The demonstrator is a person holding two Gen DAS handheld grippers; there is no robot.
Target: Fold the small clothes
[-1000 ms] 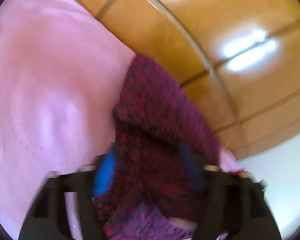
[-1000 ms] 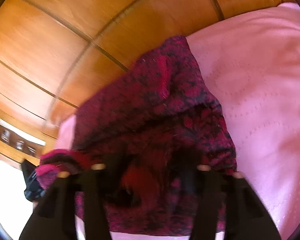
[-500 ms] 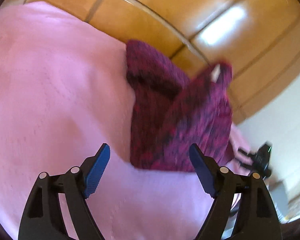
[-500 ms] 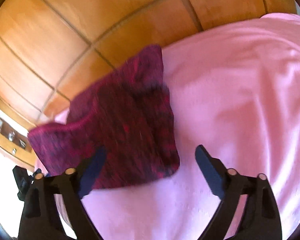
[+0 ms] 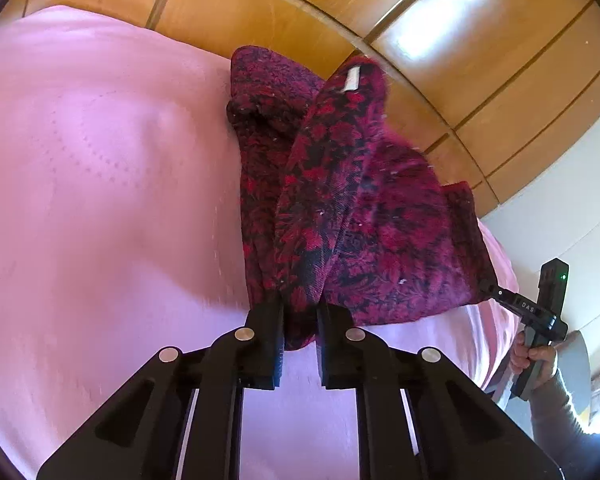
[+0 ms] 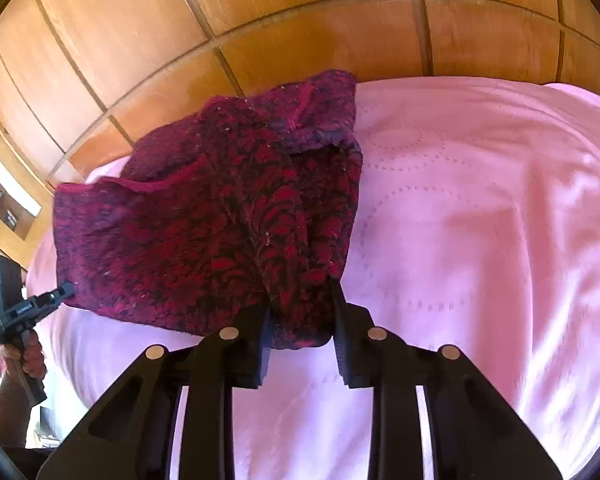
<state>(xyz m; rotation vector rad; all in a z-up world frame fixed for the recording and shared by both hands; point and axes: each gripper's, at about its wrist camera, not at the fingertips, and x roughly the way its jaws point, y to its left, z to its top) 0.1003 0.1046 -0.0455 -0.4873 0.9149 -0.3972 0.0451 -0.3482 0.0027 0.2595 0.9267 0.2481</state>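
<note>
The left gripper (image 5: 300, 320) is closing its black jaws on the near corner of a dark red and black patterned knit garment (image 5: 352, 200), which lies on a pink quilted bedspread (image 5: 112, 208). Right of the garment, the right gripper (image 5: 488, 286) meets its far corner, held by a hand (image 5: 534, 358) in a grey sleeve. Glossy wooden panelling (image 5: 440, 48) rises beyond the garment.

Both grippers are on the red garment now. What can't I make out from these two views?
- Garment underside and folded layers: hidden by its own top layer, both views.
- White tag: text too small, left view.
- Left gripper and right gripper pad faces: covered by cloth as the jaws close.
- Bed edges: cut off by the frame.
</note>
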